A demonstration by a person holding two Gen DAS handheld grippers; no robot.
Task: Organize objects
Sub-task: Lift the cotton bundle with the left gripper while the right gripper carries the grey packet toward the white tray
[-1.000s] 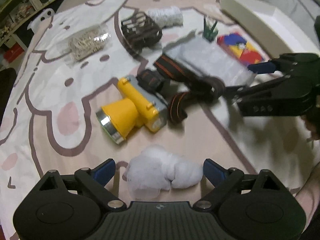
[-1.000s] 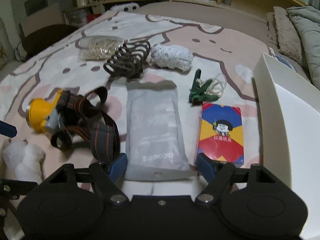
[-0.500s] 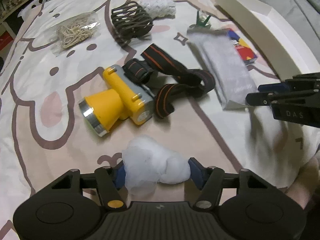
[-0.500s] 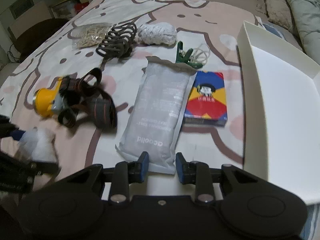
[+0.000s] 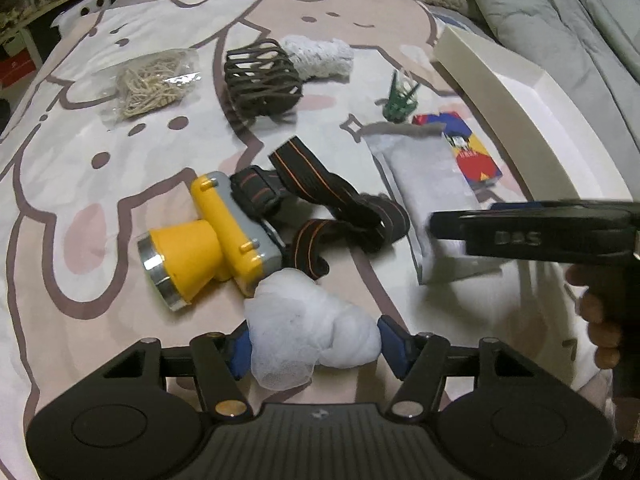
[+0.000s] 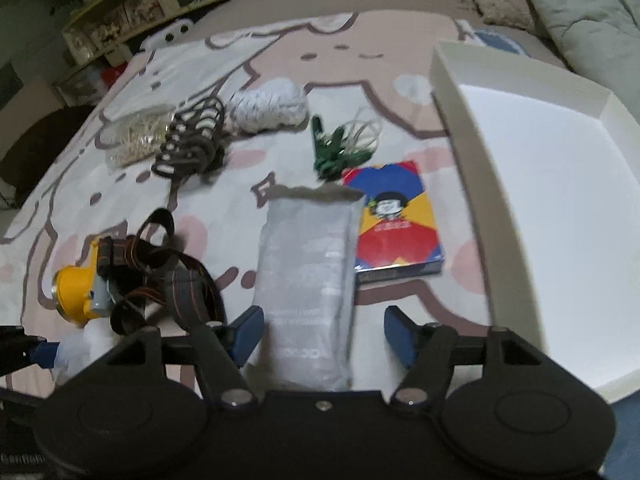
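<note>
My left gripper is shut on a white cotton wad and holds it just in front of the yellow headlamp with its black and orange strap. My right gripper is open, its blue pads on either side of the near end of a grey foil pouch; the pouch's near end appears lifted off the bed in the left wrist view. A white tray lies to the right.
On the cartoon bedspread lie a colourful card box, a green clip with elastic, a white string ball, a dark hair claw and a bag of rubber bands. Grey bedding lies behind the tray.
My left gripper closed on the cotton wad and lifted it. My right gripper narrowed at the pouch's near end, then its pads spread wide again around the pouch.
</note>
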